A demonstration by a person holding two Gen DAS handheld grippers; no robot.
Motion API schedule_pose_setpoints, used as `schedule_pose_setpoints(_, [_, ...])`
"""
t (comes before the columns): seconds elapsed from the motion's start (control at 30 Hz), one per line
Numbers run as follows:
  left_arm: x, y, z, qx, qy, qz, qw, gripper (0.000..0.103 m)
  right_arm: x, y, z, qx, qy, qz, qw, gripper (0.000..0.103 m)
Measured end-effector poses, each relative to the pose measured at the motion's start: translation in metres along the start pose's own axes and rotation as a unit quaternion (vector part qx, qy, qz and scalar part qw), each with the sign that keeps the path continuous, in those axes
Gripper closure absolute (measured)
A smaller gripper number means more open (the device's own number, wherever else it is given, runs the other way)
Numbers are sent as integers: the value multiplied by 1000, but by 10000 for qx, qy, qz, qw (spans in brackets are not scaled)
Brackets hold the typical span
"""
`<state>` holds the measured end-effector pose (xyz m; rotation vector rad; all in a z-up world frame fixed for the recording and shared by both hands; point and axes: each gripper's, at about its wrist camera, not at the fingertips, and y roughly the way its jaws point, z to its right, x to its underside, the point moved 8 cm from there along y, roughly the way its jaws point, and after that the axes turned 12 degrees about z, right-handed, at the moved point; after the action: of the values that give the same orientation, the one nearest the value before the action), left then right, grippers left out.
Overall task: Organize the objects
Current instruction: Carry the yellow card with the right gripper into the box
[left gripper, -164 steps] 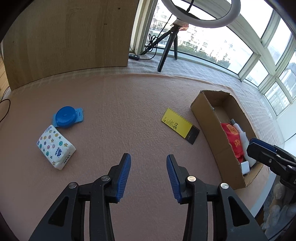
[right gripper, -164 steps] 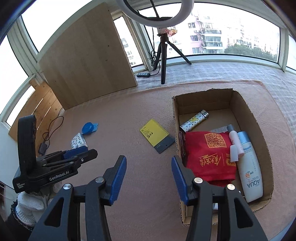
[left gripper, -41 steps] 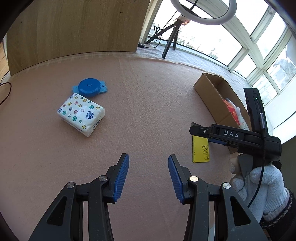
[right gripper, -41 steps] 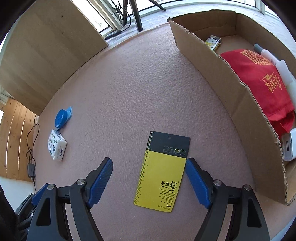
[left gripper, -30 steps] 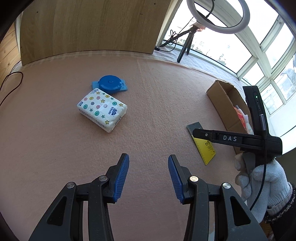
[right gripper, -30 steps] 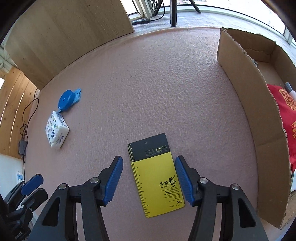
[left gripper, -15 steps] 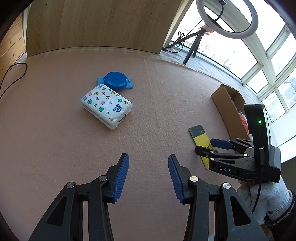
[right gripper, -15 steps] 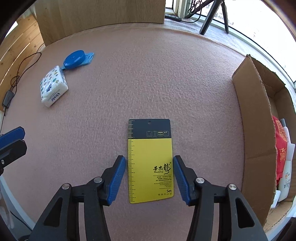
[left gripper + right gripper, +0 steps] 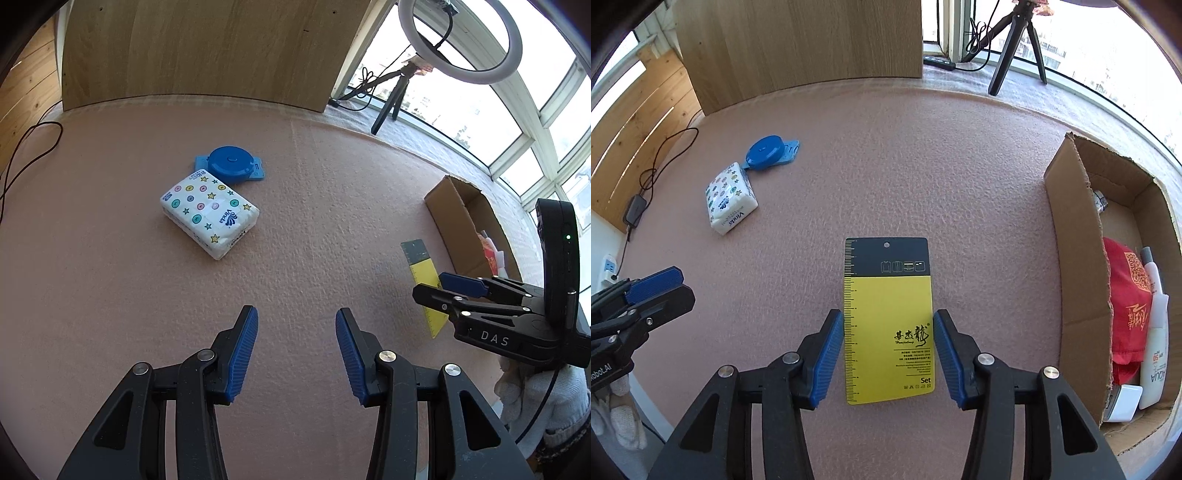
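My right claw [image 9: 888,356], spread apart, straddles the yellow card [image 9: 887,321] flat on the desk [image 9: 886,166], card's long axis pointing fwd btwn the pads, box [image 9: 1075,266] to its right; left claw [image 9: 296,349] apart, empty, farther off.

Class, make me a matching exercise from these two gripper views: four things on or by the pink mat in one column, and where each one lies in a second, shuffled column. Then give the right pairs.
Things
1. yellow and black card
2. tissue pack
3. blue round case
4. red cloth

Places
A. inside the cardboard box
B. flat on the mat, between the open fingers of the right hand-held gripper
C. nearest the wooden board, just beyond the tissues
D. on the mat with "Vinda" printed on it

Pairs: 1-B, 2-D, 3-C, 4-A
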<state>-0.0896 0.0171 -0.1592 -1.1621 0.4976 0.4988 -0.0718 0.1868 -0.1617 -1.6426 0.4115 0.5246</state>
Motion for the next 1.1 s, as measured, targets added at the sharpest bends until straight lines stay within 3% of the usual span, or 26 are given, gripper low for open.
schedule_pose_setpoints(0.47, [-6, 7, 44, -96, 123, 58, 9999, 56, -19, -67, 100, 329, 472, 664, 9961, 57])
schedule_pose_setpoints(0.77, [-13, 8, 77, -151, 366, 172, 9991, 56, -5, -75, 165, 673, 911, 674, 9913, 57])
schedule_pose_setpoints(1.1, [-18, 5, 99, -300, 573, 285, 9975, 56, 11, -72, 195, 769, 1221, 596, 9877, 57])
